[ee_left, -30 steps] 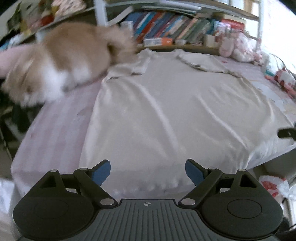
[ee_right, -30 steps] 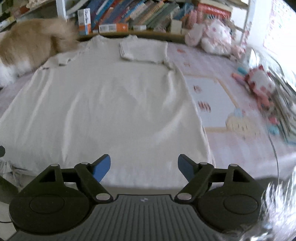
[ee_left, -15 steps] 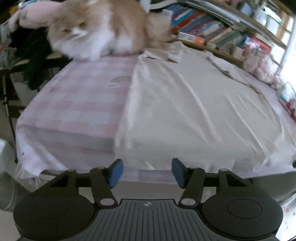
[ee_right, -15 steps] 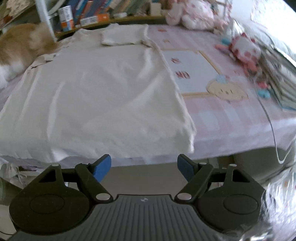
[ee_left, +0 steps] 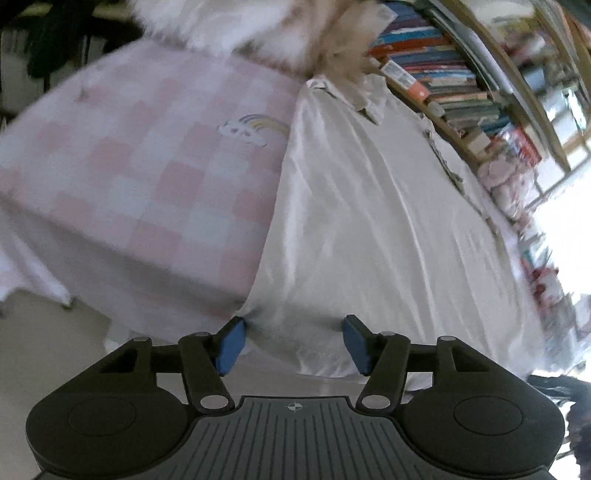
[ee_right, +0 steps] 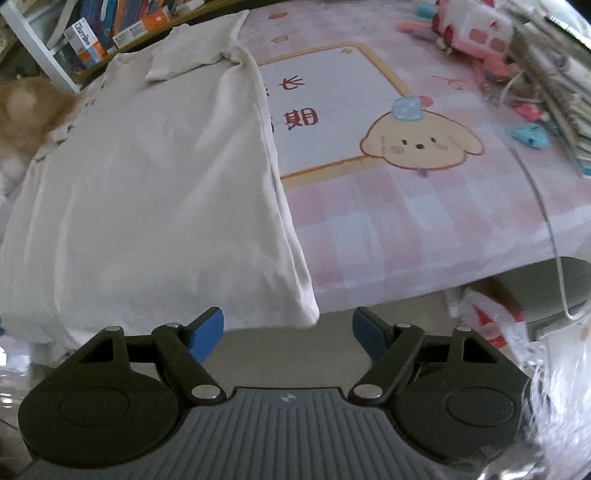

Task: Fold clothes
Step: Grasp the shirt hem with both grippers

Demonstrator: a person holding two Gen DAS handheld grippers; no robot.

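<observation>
Shirt (ee_left: 369,221), cream, spread flat on pink checked bedsheet (ee_left: 147,177), hem hanging over near edge of bed. Left gripper (ee_left: 293,345) at lower left corner of hem: jaws partly apart and opening, hem corner lying between them, left blue pad (ee_left: 231,345) at cloth's side edge, right pad clear of fabric; no grip. Beyond jaws, far up cloth, folded-in sleeve and collar, with fluffy cat (ee_left: 288,33) past that and row of books (ee_left: 443,77) to far right.

Right gripper (ee_right: 288,334) just short of lower right corner of shirt (ee_right: 147,184): jaws wide apart, nothing between them, hem corner directly ahead of gap and slightly left of centre, not touching either pad. Ahead and right of jaws, cartoon puppy print (ee_right: 417,144) on sheet; further right, pink toy (ee_right: 476,37) and thin cable (ee_right: 543,206) running down over bed edge. Sleeve folded across chest at far end.
</observation>
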